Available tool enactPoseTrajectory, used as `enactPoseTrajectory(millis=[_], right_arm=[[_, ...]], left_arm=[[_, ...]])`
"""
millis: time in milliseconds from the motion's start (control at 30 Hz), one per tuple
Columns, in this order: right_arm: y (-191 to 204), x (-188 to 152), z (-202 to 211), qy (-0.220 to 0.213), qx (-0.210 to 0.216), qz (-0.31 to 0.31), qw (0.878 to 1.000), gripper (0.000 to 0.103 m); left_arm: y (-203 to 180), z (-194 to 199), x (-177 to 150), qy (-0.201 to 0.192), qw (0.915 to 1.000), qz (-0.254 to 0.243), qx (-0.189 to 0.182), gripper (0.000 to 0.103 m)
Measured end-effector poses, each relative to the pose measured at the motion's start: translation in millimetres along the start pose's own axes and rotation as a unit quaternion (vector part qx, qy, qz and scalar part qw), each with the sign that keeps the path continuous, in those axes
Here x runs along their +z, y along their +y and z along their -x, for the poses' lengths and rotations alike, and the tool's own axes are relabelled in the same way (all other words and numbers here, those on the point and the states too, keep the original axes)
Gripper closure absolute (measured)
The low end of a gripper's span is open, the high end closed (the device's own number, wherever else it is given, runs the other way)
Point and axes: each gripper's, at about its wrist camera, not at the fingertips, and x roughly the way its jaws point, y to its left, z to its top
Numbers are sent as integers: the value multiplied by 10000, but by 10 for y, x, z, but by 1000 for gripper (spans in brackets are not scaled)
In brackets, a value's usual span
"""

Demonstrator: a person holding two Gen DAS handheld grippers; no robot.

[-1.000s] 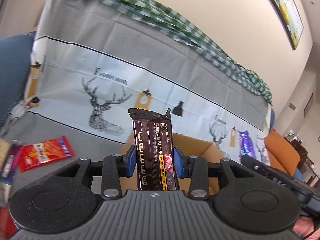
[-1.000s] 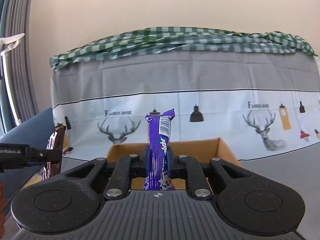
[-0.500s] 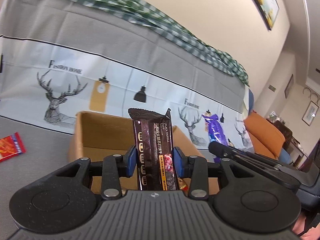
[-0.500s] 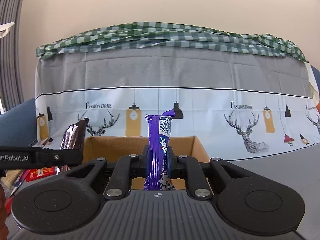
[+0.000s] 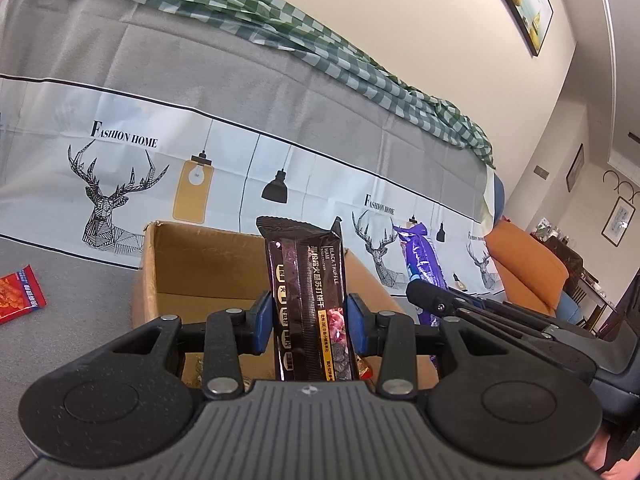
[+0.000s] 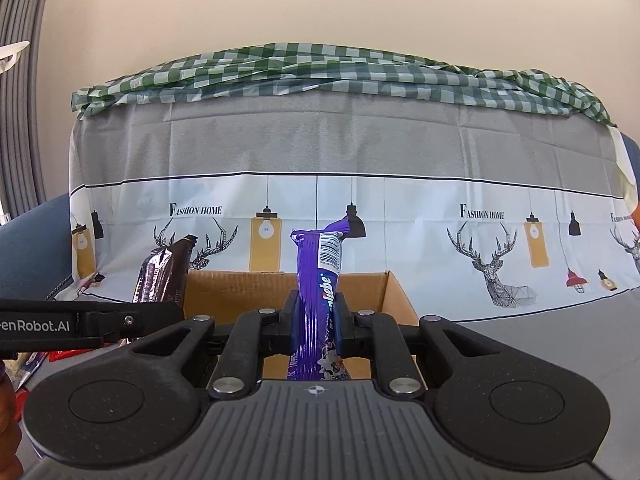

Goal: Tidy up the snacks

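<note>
My left gripper (image 5: 310,316) is shut on a dark brown cracker pack (image 5: 308,280), held upright over the near edge of an open cardboard box (image 5: 192,264). My right gripper (image 6: 316,320) is shut on a purple snack bar (image 6: 318,280), held upright above the same box (image 6: 240,288). In the left wrist view the purple bar (image 5: 422,258) and the right gripper show at the right. In the right wrist view the brown pack (image 6: 160,272) and the left gripper's arm show at the left. Some wrappers lie inside the box.
The box stands on a grey sofa seat against a backrest with a deer-print cover (image 5: 120,184) and a green checked cloth (image 6: 320,68). A red snack packet (image 5: 18,296) lies on the seat to the left. An orange cushion (image 5: 524,264) is at the far right.
Both grippers have moved toward the box with their snacks. In the left wrist view the box slid from behind the pack to the left and grew larger; the red packet shifted to the frame edge.
</note>
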Motion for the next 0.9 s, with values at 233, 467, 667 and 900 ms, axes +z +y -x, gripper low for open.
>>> enactPoseTrajectory(millis=[233,467,667,900], right_arm=[[-26,-5,-3,12,5,0,10000,87],[-17,-4,-11,13,15,21,10000,87],[-14,-4,-15,23,16,34,10000,87],[-14,1,-19,24,21,39,10000,87]], left_arm=[[-8,-15,1,-12,10000,-22,-16,61],[-13,-15,-2,-12,10000,-27,-23,61],[-21,-13,-5,-25,10000,-45,-21,61],[-24,-7,-10,-32,10000,-52,-23,61]])
